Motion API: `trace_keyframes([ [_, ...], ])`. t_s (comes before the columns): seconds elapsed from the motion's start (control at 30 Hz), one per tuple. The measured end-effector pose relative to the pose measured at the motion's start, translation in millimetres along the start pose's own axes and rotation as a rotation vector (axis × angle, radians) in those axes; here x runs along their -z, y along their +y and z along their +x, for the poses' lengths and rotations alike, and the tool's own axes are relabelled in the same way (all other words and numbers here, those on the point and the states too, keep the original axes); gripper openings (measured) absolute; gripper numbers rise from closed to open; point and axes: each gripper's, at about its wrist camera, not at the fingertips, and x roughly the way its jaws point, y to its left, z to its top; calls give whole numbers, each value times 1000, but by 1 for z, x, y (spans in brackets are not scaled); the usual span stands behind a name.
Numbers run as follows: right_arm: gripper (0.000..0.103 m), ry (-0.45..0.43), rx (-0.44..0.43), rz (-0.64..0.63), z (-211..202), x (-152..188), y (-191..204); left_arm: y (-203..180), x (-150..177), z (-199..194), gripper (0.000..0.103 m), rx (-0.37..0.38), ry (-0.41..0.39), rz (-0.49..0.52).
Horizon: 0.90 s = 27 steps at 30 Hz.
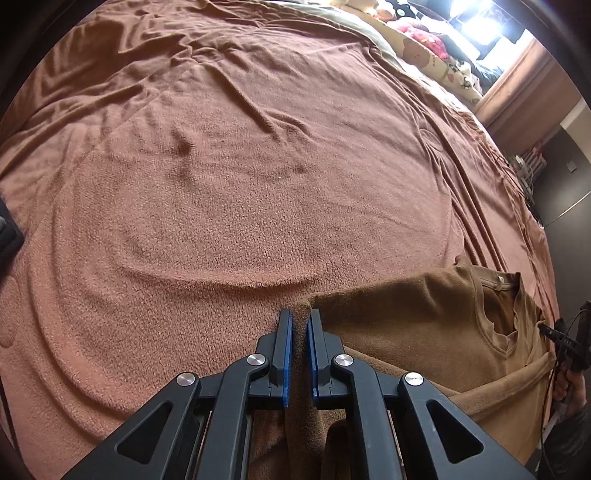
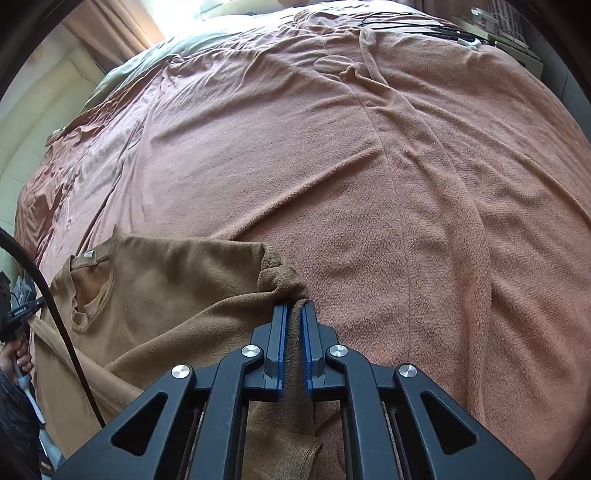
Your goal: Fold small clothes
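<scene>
Both tongs [image 1: 300,314] [image 2: 294,308] pinch the brown shirt [image 1: 424,325], its neckline facing up.

Home bedroom: wide bed under a pink-brown blanket [image 1: 229,192], plush toys [image 1: 424,40] at its head, curtain [image 2: 110,33].

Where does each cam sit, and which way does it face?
Left wrist: on the left gripper, looking down over its fingers across the pink blanket; a hand at right edge.
Right wrist: on the right gripper, same downward tilt over the bed; a hand at left edge.
Shared: the brown shirt, each gripper pinching one edge.
</scene>
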Motion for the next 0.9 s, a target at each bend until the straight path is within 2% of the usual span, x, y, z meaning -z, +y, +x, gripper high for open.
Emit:
trace_keyframes([
  [0.03,8,-2,-10,-12,-3,1,3,0,-1,0,9,1,4,-3],
  [0.1,23,-9,-18,-47,-10,1,9,1,-3,0,9,12,10,-16],
  [0.13,36,-18,-5,-68,-13,1,11,2,-4,-2,11,16,9,-25],
  [0.17,41,-25,9,-89,-15,0,13,3,-5,-4,14,17,9,-32],
  [0.33,41,-36,16,-128,-13,-7,16,1,-4,-24,24,9,-31,-35],
  [0.43,41,-14,38,-165,-3,-10,21,-1,0,-38,24,-1,-53,-22],
  [0.5,33,-13,38,-195,1,-10,26,0,2,-47,24,-5,-71,-23],
  [0.57,16,-17,57,-211,3,-12,30,0,4,-54,24,-8,-85,-26],
  [0.67,10,-28,73,-188,1,-17,27,2,9,-59,24,-11,-87,-26],
  [0.77,9,-43,95,-165,-1,-16,22,2,15,-61,24,-23,-78,-18],
  [0.9,9,-12,78,-92,13,-14,9,4,23,-63,24,-20,-74,-24],
])
